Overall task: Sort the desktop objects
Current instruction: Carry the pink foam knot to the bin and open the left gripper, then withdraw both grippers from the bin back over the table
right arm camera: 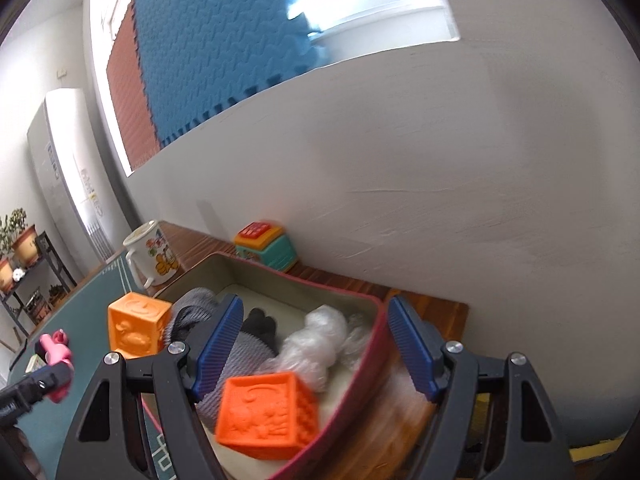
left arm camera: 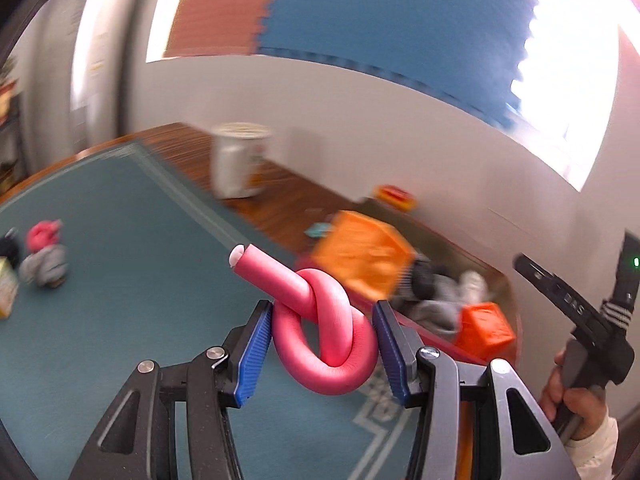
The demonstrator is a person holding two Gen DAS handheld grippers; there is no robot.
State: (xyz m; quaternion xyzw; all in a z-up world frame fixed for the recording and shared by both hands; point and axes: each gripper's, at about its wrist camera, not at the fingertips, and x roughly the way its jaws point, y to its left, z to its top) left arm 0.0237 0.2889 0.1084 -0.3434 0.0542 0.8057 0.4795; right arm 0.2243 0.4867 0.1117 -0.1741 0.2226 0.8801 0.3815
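The left gripper (left arm camera: pixel 324 344) pinches a pink foam tube (left arm camera: pixel 326 330) tied in a knot, with its loose end pointing up and left, over the green mat (left arm camera: pixel 120 300). The right gripper (right arm camera: pixel 316 344) is spread wide with nothing in it above the red tray (right arm camera: pixel 376 344), which holds an orange cube (right arm camera: pixel 266 416), blurry gray socks (right arm camera: pixel 236 356) and crinkly plastic (right arm camera: pixel 316 344). A white wall (right arm camera: pixel 440 180) stands behind.

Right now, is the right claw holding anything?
No. The right claw stands open and empty above the red-rimmed tray, with the orange embossed cube lying loose in the tray below it.
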